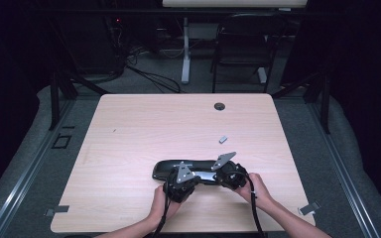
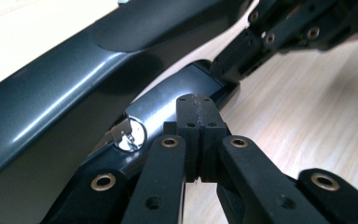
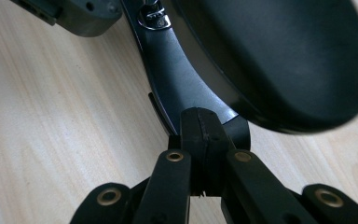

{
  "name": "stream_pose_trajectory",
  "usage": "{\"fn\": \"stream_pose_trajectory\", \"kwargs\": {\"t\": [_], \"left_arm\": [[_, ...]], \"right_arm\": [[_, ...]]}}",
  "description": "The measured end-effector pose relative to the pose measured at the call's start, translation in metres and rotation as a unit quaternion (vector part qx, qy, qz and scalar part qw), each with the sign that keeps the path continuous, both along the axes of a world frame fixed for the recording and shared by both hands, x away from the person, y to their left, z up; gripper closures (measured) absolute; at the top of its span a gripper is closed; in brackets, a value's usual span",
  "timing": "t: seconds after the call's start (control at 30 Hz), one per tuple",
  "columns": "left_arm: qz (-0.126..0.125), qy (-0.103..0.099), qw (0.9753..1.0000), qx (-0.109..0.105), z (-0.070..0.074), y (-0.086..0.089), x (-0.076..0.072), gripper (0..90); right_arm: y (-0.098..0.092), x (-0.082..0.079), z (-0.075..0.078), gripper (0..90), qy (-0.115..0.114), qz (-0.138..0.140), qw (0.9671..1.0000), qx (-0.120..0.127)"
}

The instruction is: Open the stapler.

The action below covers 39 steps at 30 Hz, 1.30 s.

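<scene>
Both tongs, left point(image 1: 181, 182) & right point(image 1: 232, 174), clenched with nothing between them, press a black glasses case point(image 1: 168, 169) near bench's point(image 1: 129, 129) front edge, apparently to steady it.

Worktop point(image 1: 129, 129): pale wood-grain laminate, smooth, low sheen. Black case point(image 2: 65, 88): hard plastic by its look, glossy, smooth, with long highlights across the upper left of the left gripper view; its rounded end point(image 3: 279, 56) at upper right of the right gripper view reads semi-gloss. Latch point(image 2: 129, 135): bright polished metal. Left hand-held gripper point(image 2: 196, 109) and right hand-held gripper point(image 3: 200, 126): matt black plastic links, brass-coloured rivets, finely ridged pads.
</scene>
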State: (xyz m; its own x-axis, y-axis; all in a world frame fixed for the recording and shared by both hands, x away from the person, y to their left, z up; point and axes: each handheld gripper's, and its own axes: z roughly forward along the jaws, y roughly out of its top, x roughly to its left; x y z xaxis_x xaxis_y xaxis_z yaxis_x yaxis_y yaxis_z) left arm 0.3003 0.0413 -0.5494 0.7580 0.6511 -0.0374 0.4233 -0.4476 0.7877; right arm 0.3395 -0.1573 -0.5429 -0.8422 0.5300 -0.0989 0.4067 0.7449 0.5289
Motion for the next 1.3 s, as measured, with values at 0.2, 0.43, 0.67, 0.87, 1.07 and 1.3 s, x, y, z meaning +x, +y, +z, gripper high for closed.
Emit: {"fn": "stream_pose_trajectory", "kwargs": {"t": [0.2, 0.43, 0.67, 0.87, 1.07, 1.3], "left_arm": [[0.007, -0.010, 0.9999, -0.011, -0.002, -0.004, 0.002, 90.0], [0.015, -0.021, 0.9994, -0.022, -0.006, -0.009, 0.002, 89.4], [0.022, -0.018, 0.9992, -0.029, -0.007, -0.011, 0.004, 89.9], [0.026, -0.027, 0.9986, -0.037, -0.008, -0.013, 0.005, 89.8], [0.028, -0.027, 0.9981, -0.047, -0.011, -0.017, 0.006, 89.8], [0.031, -0.024, 0.9977, -0.055, -0.013, -0.019, 0.009, 89.2]], "right_arm": [[0.002, 0.003, -0.004, 90.0, -0.006, -0.004, 1.0000, -0.002], [0.004, 0.001, -0.006, 90.0, -0.025, -0.012, 0.9996, -0.008], [0.001, -0.004, -0.010, 90.0, -0.046, -0.040, 0.9980, 0.014], [-0.002, -0.004, -0.012, 90.0, -0.046, -0.041, 0.9977, 0.029], [-0.003, -0.004, -0.014, 90.0, -0.050, -0.039, 0.9972, 0.040], [-0.005, -0.003, -0.013, 90.0, -0.048, -0.037, 0.9974, 0.039]]}}
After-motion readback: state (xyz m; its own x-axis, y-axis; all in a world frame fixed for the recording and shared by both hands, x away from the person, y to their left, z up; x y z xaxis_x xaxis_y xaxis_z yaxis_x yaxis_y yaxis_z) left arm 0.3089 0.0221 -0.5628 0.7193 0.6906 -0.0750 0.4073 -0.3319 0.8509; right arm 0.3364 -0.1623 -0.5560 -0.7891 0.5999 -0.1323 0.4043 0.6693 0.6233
